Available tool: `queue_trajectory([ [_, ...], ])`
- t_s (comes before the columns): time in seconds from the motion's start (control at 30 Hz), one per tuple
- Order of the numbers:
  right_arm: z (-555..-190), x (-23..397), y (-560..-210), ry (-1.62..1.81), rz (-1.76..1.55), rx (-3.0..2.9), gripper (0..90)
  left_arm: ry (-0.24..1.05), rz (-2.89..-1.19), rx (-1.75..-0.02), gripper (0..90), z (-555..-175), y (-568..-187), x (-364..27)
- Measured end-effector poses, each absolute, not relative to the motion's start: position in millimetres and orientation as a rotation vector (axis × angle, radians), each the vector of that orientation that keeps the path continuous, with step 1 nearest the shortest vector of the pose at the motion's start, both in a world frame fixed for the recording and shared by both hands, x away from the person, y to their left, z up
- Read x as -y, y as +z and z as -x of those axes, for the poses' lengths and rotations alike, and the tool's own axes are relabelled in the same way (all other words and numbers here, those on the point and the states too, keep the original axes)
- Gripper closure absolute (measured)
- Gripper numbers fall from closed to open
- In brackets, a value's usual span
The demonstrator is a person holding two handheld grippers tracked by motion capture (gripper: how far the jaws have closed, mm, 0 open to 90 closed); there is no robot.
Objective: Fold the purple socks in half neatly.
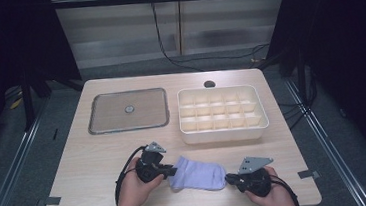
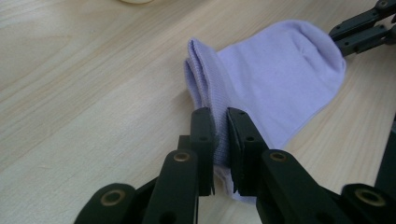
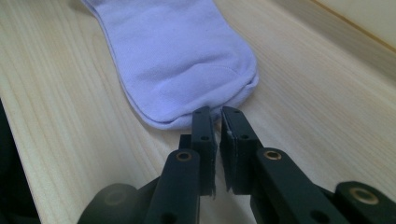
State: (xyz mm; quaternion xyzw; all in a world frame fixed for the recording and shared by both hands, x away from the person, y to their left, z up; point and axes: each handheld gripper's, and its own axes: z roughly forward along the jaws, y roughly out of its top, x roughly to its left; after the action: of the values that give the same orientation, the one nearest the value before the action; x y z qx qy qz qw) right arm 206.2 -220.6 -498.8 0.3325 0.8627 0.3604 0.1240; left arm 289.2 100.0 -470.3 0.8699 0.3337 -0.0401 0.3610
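A soft lilac knit sock (image 1: 198, 176) is lying flat in front of the white plastic divided tray (image 1: 222, 114). The left gripper (image 2: 220, 122) is pinching its ribbed cuff; the right gripper (image 3: 215, 116), nearly closed, is nipping the rounded toe.

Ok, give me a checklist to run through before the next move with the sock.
1. Left gripper shut on the sock at its cuff end: ok, fabric sits between the jaws.
2. Right gripper on the toe end: cannot tell; jaws nearly shut at the toe edge, but no fabric clearly shows between them.
3. Sock lying flat on the table: ok, though the cuff is bunched in folds.
4. Divided box upright, compartments free: ok, none holds anything.
5. Path from sock to box: ok, bare tabletop between them.
6. Flat tray out of the way: ok, it lies left of the box.
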Motion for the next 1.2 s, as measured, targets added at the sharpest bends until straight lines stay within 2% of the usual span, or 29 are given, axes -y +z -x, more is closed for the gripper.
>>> queue_trajectory([
  [0.17, -206, 219, -499, 1.054, -0.965, -2.515, 83.9, -0.156, -2.216, -0.877, 81.3, -290, -467, -98],
  [0.47, -206, 218, -499, 1.045, -0.969, -2.517, 85.2, -0.151, -2.227, -0.875, 81.6, -290, -459, -95],
  [0.7, -206, 217, -499, 1.057, -0.964, -2.524, 90.0, -0.157, -2.223, -0.864, 81.6, -291, -451, -88],
  [1.2, -209, 213, -500, 1.078, -0.969, -2.517, 90.0, -0.165, -2.259, -0.848, 81.5, -294, -440, -82],
])
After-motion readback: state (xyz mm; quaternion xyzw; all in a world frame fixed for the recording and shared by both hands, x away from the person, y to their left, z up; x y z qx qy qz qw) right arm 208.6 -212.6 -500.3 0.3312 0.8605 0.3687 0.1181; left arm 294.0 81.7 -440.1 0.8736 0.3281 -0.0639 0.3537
